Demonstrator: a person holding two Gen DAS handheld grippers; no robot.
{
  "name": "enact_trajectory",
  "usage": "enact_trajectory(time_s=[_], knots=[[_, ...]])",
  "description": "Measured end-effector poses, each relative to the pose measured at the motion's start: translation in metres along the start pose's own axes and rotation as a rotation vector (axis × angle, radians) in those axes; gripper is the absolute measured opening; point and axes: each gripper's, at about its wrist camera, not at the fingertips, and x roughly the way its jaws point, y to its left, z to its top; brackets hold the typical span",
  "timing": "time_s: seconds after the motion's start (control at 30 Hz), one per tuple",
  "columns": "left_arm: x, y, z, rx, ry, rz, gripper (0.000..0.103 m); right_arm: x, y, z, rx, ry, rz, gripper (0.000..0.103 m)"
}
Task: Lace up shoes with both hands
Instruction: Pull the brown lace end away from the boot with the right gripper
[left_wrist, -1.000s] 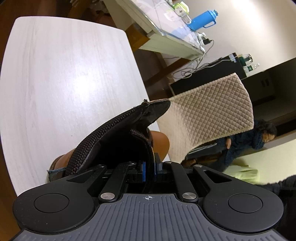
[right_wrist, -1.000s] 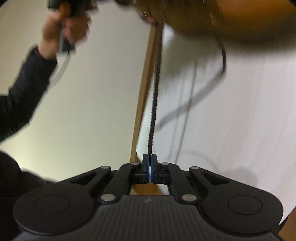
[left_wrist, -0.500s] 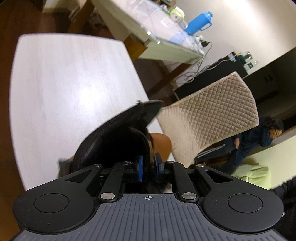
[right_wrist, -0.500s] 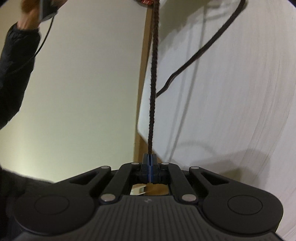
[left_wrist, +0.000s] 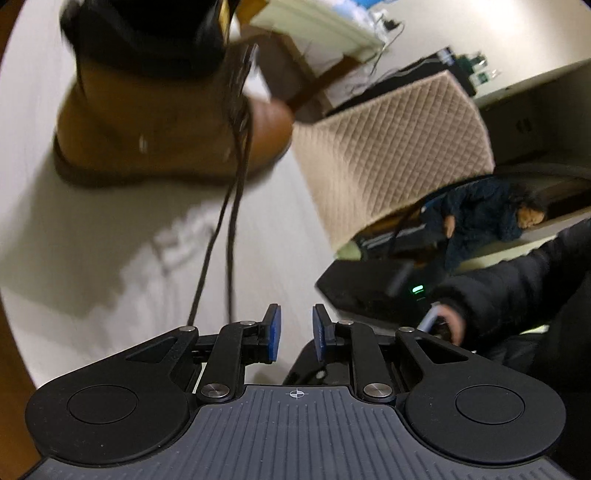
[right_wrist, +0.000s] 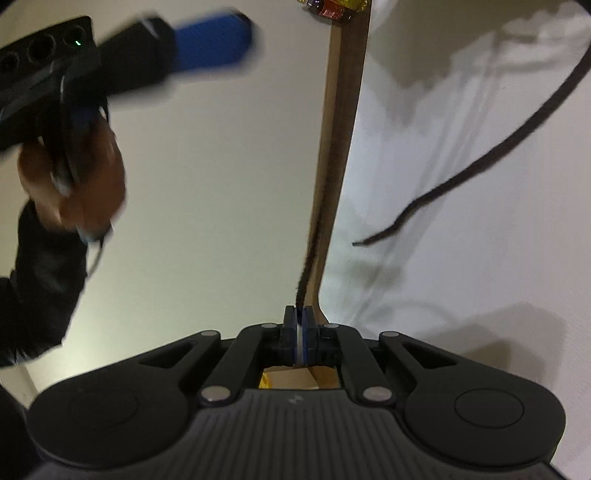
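- You are between grips in the lacing. The left tongs (left_wrist: 296, 334) stand open with nothing between the pads; their jaws have just been opening.
- The boot (left_wrist: 166, 122) sits on the table (left_wrist: 74, 229) ahead of the left tongs and to their left, and its two laces (left_wrist: 229, 206) trail back toward them, passing just left of the left pad.
- The right tongs (right_wrist: 300, 328) have just been opening too. One lace strand (right_wrist: 308, 258) lies between the pads; you cannot tell whether they pinch it.
- The loose lace end (right_wrist: 461, 173) lies on the table ahead-right of the right tongs.
- Next, probably take a strand with the left tongs: centre it between the pads.
- A quilted chair (left_wrist: 388, 140) stands beyond the table, well clear. Motion blur is the main hindrance.
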Motion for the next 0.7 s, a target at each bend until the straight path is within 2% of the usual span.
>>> enact_trajectory(time_s=[0.03,0.13,0.2,0.3,0.43,0.47,0.5,0.53,0.6,0.7], knots=[[0.008,0.004,-0.002,0.009,0.014,0.031,0.019,0.001,-0.002,0.0,0.003,-0.002,-0.002,0.019],[0.03,0.019,-0.013,0.074,0.07,0.179,0.019,-0.012,-0.005,-0.004,0.0,-0.029,-0.056,0.021],[0.039,0.024,-0.016,0.106,0.083,0.216,0.019,-0.024,-0.006,-0.008,-0.002,-0.05,-0.097,0.021],[0.045,0.021,-0.016,0.143,0.093,0.23,0.019,-0.047,-0.014,-0.011,0.037,-0.101,-0.138,0.021],[0.058,0.008,-0.015,0.294,0.135,0.341,0.019,-0.083,-0.021,-0.014,0.103,-0.183,-0.149,0.021],[0.061,0.005,-0.016,0.316,0.145,0.356,0.015,-0.088,-0.021,-0.018,0.112,-0.193,-0.149,0.021],[0.062,0.003,-0.018,0.345,0.156,0.374,0.005,-0.093,-0.021,-0.022,0.121,-0.204,-0.149,0.021],[0.064,0.0,-0.02,0.366,0.171,0.389,0.002,-0.098,-0.021,-0.026,0.13,-0.214,-0.149,0.021],[0.068,-0.003,-0.017,0.352,0.219,0.363,0.002,-0.098,-0.018,-0.033,0.138,-0.232,-0.146,0.02],[0.063,-0.005,-0.013,0.32,0.224,0.294,0.002,-0.105,-0.008,-0.035,0.118,-0.273,-0.204,0.02]])
